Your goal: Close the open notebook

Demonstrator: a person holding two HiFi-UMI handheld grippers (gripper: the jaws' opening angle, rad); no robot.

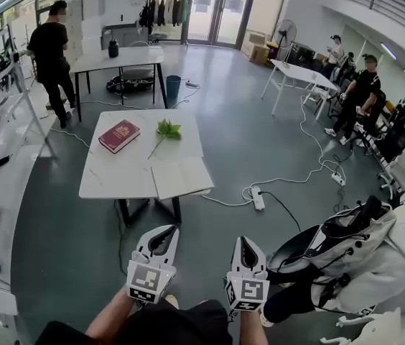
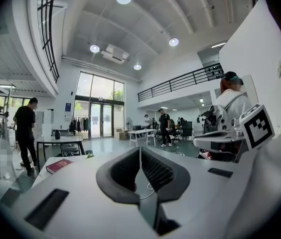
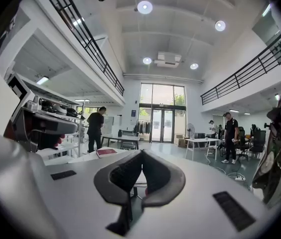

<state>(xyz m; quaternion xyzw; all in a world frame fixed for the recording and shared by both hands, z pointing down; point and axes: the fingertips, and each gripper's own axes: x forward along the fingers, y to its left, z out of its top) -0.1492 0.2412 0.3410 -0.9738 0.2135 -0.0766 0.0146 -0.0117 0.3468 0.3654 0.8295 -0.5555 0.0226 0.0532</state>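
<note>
The left hand-held gripper (image 1: 165, 230) and right hand-held gripper (image 1: 244, 240) are moulded white, lined black, and fitted with black-and-white marker cubes (image 1: 145, 282).

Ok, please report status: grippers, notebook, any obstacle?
Both shut, empty: left gripper, right gripper, short of the table. There, open notebook flat at near edge. Beyond it, red book, leaf sprig, both apart.

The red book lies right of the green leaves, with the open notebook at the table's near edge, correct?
Not quite: the head view shows the red book left of the green leaves. The open notebook is at the table's near edge.
</note>
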